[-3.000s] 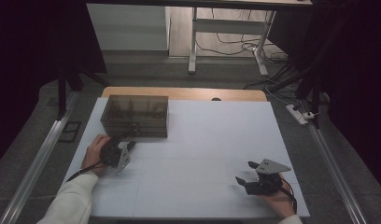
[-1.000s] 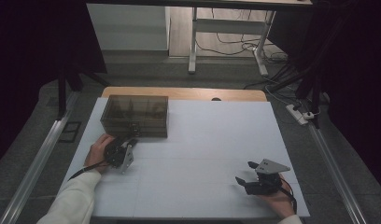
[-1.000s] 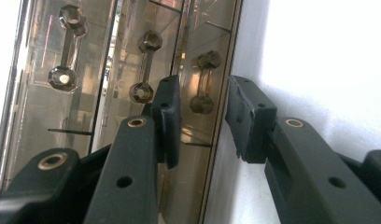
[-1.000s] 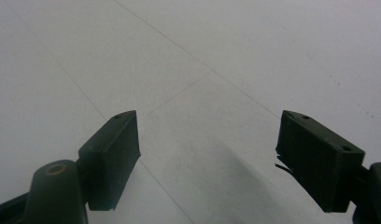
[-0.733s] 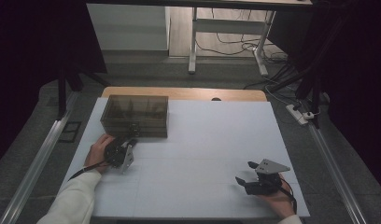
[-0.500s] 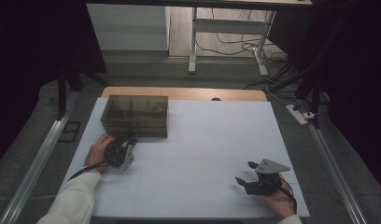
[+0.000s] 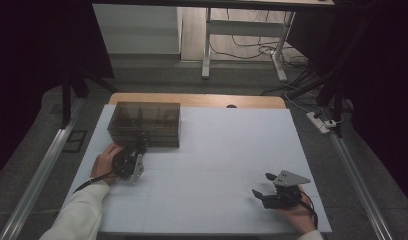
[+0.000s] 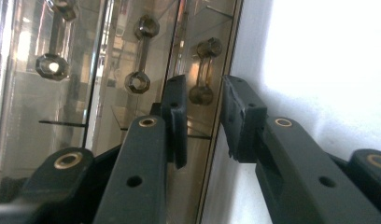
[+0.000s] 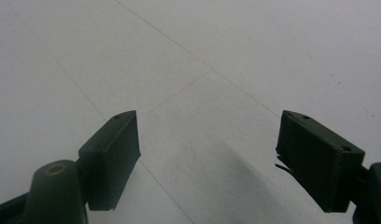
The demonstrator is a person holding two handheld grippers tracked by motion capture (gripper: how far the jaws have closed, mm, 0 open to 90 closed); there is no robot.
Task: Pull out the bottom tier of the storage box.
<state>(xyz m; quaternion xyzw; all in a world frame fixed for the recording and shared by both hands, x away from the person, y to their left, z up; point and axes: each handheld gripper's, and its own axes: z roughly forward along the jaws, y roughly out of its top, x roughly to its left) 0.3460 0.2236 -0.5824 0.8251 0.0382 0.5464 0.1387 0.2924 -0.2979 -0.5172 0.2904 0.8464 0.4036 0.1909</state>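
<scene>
Closing on a drawer handle [image 8: 201,70] of the smoky transparent drawer box [image 7: 144,122], the left gripper [image 7: 131,161] has its jaws set either side of the handle nearest the box's edge, and they have just been narrowing. A gap still shows between each pad and the dumbbell-shaped handle, so nothing is gripped yet; the handle sits just ahead of the jaw tips, roughly centred between them. Two more handles lie off to one side of the jaws, the middle handle [image 8: 141,55] close by.

The risk I see is a shallow bite: if the pads [image 8: 178,119] meet only the knob at the handle's end, a pull would likely slip off. One jaw also runs close along the box's corner and could catch there. A light box might slide across the tabletop [image 7: 227,150] rather than yield its drawer.

The right gripper [image 7: 273,192] rests well apart, jaws spread wide over bare tabletop, holding nothing.
</scene>
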